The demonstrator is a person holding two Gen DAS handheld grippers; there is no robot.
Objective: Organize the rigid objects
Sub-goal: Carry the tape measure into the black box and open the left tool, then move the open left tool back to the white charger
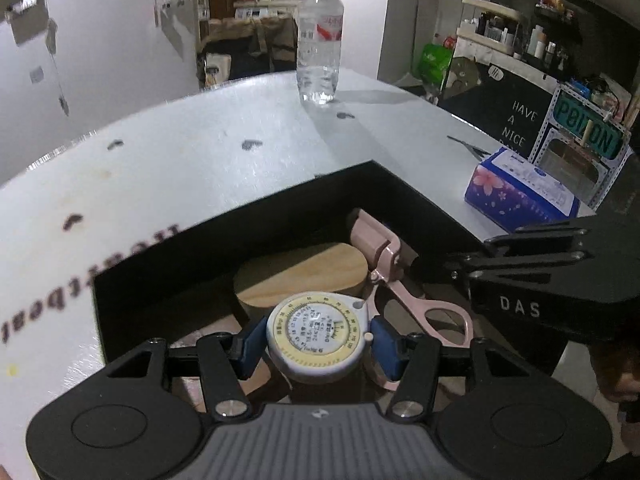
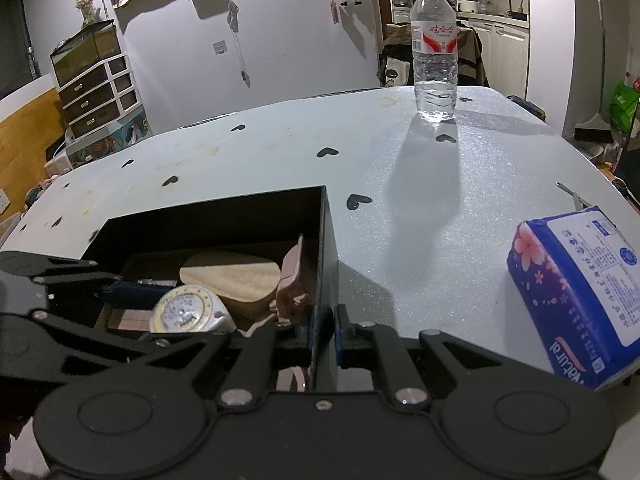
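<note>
While the left gripper pinches the tape measure over the box at lower centre, the right gripper's jaws clamp its wall

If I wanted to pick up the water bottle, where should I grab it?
Grab the water bottle around its middle, about where the red and white label is, coming in level from the near side. It stands upright on the table with bare space around it, and its round body is wide and straight there. The white cap and neck are narrow, so a grip up there would probably tip it.
</note>
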